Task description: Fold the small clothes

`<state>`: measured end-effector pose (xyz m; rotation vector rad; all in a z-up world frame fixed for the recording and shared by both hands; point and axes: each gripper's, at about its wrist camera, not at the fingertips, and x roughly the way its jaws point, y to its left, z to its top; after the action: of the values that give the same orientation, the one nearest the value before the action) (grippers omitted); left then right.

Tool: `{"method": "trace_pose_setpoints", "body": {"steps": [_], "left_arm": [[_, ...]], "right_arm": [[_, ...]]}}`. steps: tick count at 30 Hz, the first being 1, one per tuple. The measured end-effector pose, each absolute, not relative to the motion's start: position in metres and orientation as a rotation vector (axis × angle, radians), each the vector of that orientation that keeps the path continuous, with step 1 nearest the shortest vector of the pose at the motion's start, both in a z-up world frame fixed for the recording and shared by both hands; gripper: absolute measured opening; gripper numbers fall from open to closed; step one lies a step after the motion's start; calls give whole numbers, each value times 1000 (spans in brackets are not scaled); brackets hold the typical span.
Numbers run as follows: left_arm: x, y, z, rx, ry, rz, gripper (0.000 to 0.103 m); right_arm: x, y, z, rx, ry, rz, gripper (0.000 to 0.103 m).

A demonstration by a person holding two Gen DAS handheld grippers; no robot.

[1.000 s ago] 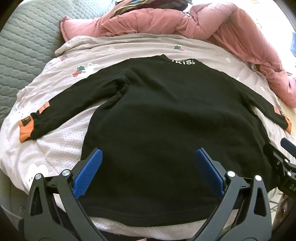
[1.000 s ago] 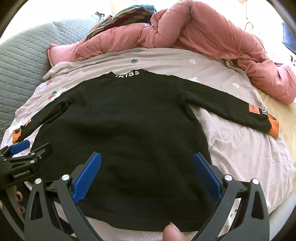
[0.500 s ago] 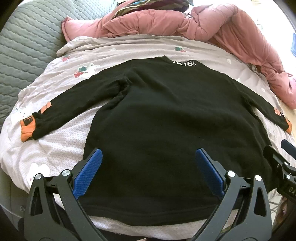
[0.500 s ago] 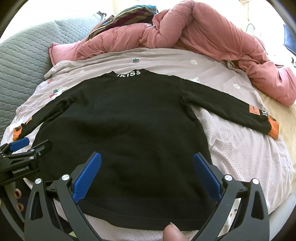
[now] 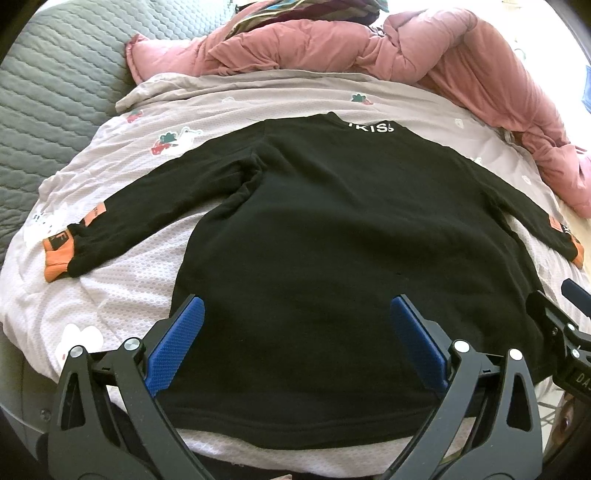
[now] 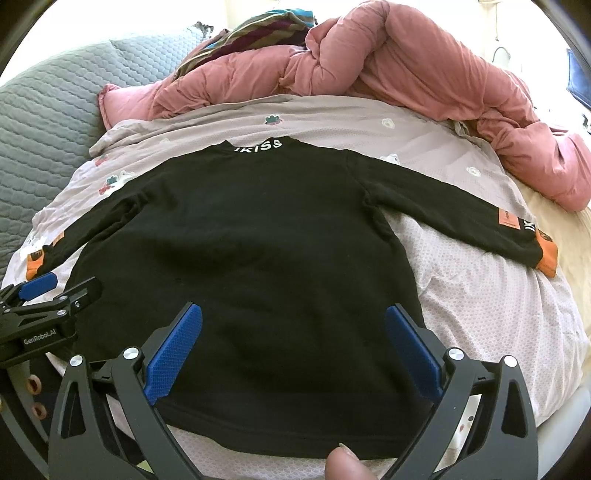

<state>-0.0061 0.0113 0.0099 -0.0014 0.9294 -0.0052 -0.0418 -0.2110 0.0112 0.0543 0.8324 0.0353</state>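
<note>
A small black long-sleeved top point(image 5: 332, 236) with orange cuffs lies flat, back up, on a pale printed sheet; it also shows in the right wrist view point(image 6: 258, 251). Both sleeves are spread out sideways. Its hem is nearest me. My left gripper point(image 5: 297, 317) is open and empty, hovering over the lower left part of the top. My right gripper point(image 6: 293, 325) is open and empty over the lower right part. Each gripper shows at the edge of the other's view.
The pale sheet point(image 5: 122, 280) covers a bed. A bunched pink duvet point(image 6: 406, 62) lies along the far side and right. A grey quilted pad point(image 5: 48, 103) is at the left. A striped cloth point(image 6: 258, 29) sits behind the duvet.
Both grippers have drifted slightly, and the top sits a little lower and more to the right in the views. Jaws stay open. The top has not moved on the bed.
</note>
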Motion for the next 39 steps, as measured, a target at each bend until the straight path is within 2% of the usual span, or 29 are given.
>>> {"method": "trace_pose_setpoints", "body": {"steps": [24,39], "left_arm": [[-7,11,10,-1,929,-6,95],[12,-12,10,33,946,-41,95]], "right_arm": [[-41,-213,12,65,825,35,99],[-24,-255,9,118,822,-23,99]]}}
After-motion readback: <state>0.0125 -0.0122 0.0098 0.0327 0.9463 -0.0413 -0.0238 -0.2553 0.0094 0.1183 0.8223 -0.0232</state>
